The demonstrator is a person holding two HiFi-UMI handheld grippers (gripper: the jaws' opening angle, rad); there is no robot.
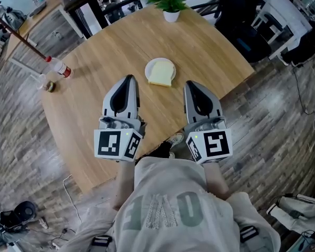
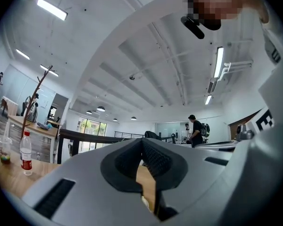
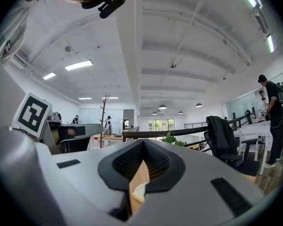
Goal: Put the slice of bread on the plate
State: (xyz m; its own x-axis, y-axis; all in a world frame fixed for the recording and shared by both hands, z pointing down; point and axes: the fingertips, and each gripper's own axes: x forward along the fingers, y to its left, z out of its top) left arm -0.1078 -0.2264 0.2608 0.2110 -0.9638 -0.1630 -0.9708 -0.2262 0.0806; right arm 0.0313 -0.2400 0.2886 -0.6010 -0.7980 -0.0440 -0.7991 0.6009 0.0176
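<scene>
A pale slice of bread [image 1: 161, 74] lies on a small white plate [image 1: 147, 70] in the middle of the round wooden table [image 1: 105, 51]. Both grippers hover over the table's near edge, short of the plate and apart from it. My left gripper [image 1: 129, 79] is to the plate's lower left, my right gripper [image 1: 189, 84] to its lower right. Each has its jaws shut with nothing between them. In the left gripper view the tips [image 2: 142, 142] meet; in the right gripper view the tips [image 3: 143, 143] meet too, and a bit of the bread [image 3: 140, 192] shows below them.
A water bottle [image 1: 59, 67] and a small cup [image 1: 50, 86] stand at the table's left edge. A potted plant [image 1: 169, 1] sits at the far edge. Beyond it is a chair with a dark jacket [image 3: 221, 135]. People stand in the background [image 2: 196, 131].
</scene>
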